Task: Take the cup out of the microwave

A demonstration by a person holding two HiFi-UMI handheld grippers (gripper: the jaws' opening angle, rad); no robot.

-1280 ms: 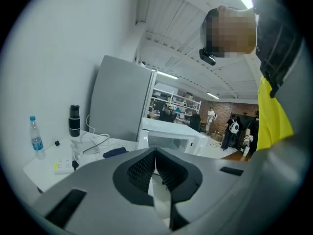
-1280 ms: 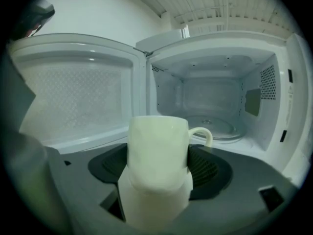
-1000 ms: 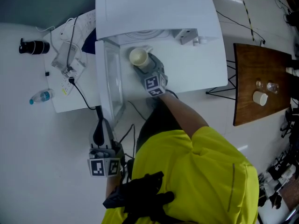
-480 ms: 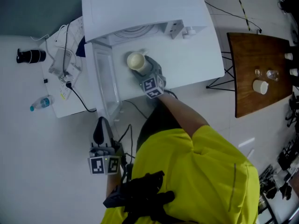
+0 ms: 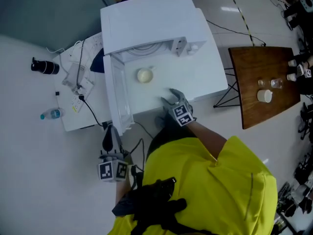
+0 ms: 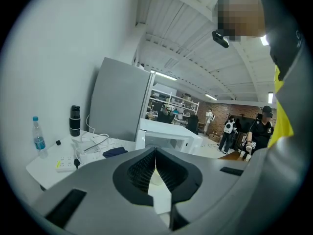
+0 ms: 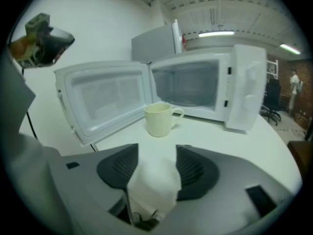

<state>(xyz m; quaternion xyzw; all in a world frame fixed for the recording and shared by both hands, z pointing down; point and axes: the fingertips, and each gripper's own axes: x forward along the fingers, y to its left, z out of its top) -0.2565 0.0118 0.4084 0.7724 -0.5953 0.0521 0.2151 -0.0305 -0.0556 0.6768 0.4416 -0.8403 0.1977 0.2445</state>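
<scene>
The cream cup [image 5: 145, 75] [image 7: 159, 120] stands upright on the white table [image 5: 195, 77], just in front of the white microwave [image 5: 151, 21] [image 7: 195, 89], whose door [image 5: 120, 99] [image 7: 102, 104] hangs wide open to the left. My right gripper [image 5: 171, 96] [image 7: 156, 168] is a hand's length back from the cup, over the table's near edge. Its jaws are closing with nothing between them. My left gripper [image 5: 108, 133] [image 6: 155, 155] hangs low by the person's side, below the open door, its pads meeting at the tips with nothing in them.
A white side table [image 5: 73, 116] left of the microwave carries a power strip, cables, a water bottle [image 5: 51, 114] and a black flask [image 5: 44, 66]. A brown wooden table [image 5: 264, 62] with small cups stands at the right. Cables run across the floor.
The right gripper has let go of the cup and drawn back towards the person. The cup stays standing in front of the microwave. The left gripper has hardly moved.
</scene>
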